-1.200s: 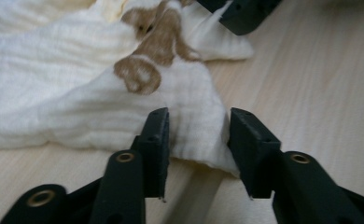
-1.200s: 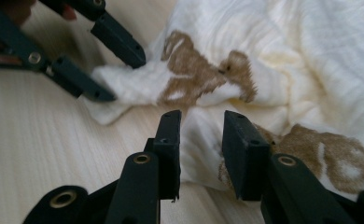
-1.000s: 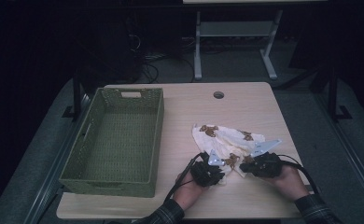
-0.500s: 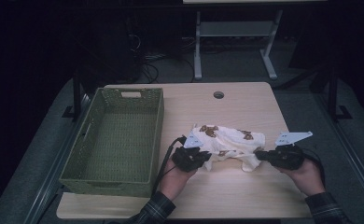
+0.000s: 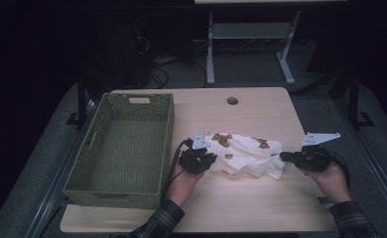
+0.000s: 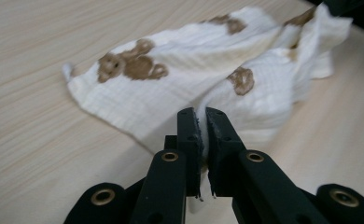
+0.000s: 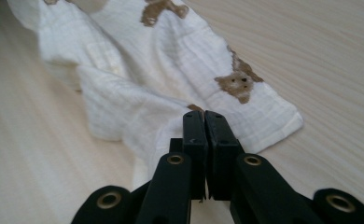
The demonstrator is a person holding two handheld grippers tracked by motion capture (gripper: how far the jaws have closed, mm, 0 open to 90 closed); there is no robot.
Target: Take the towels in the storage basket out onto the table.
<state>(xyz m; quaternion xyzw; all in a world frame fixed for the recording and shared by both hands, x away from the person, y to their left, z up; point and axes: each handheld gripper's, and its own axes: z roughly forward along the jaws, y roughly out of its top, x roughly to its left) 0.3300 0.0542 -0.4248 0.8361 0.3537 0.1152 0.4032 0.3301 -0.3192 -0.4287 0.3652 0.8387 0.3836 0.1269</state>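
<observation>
Nearest the table's front edge, the left gripper (image 5: 197,159) and the right gripper (image 5: 300,157) each pinch one end of a crumpled white muslin cloth printed with brown bears (image 5: 243,153) — the jaws of both are nearly closed on folds of fabric. The cloth lies stretched between them on the light wooden table (image 5: 261,109). Just left of it sits an empty green woven rectangular basket (image 5: 127,144). Farther back — a small round hole in the tabletop (image 5: 232,100).
</observation>
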